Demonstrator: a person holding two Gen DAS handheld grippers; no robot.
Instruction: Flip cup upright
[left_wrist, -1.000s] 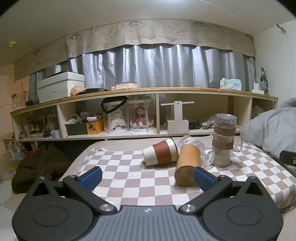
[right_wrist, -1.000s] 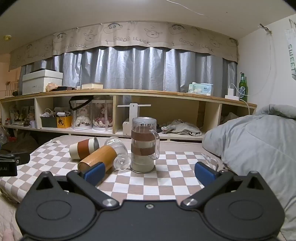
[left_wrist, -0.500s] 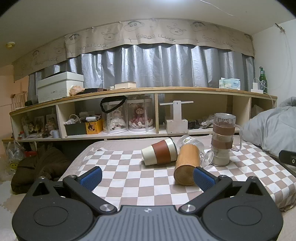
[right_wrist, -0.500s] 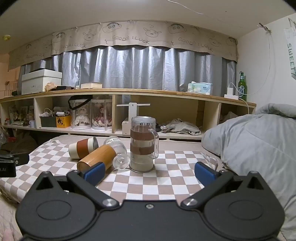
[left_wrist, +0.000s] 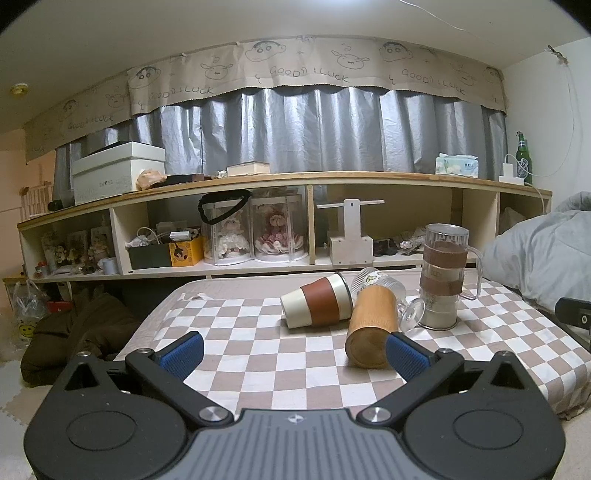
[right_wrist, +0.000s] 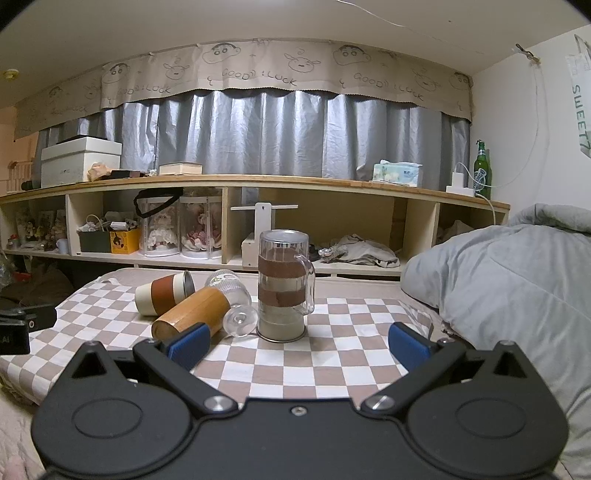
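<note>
Several cups are on a checkered cloth (left_wrist: 258, 354). A white cup with a brown sleeve (left_wrist: 316, 305) (right_wrist: 162, 293) lies on its side. A wooden cup (left_wrist: 371, 328) (right_wrist: 188, 314) lies on its side in front of it. A clear stemmed glass (left_wrist: 391, 295) (right_wrist: 236, 299) lies beside the wooden cup. A clear mug with brown bands (left_wrist: 443, 280) (right_wrist: 282, 284) stands mouth down. My left gripper (left_wrist: 293, 354) is open and empty, short of the cups. My right gripper (right_wrist: 297, 345) is open and empty, in front of the mug.
A long wooden shelf (left_wrist: 295, 221) with boxes, doll cases and clutter runs behind the cloth. A grey duvet (right_wrist: 517, 280) lies at the right. A dark bundle (left_wrist: 81, 332) sits on the floor at the left. Grey curtains hang behind.
Both views have shifted only slightly; the cups sit a little lower and nearer in the left wrist view. Nothing was touched and both grippers stay open.
</note>
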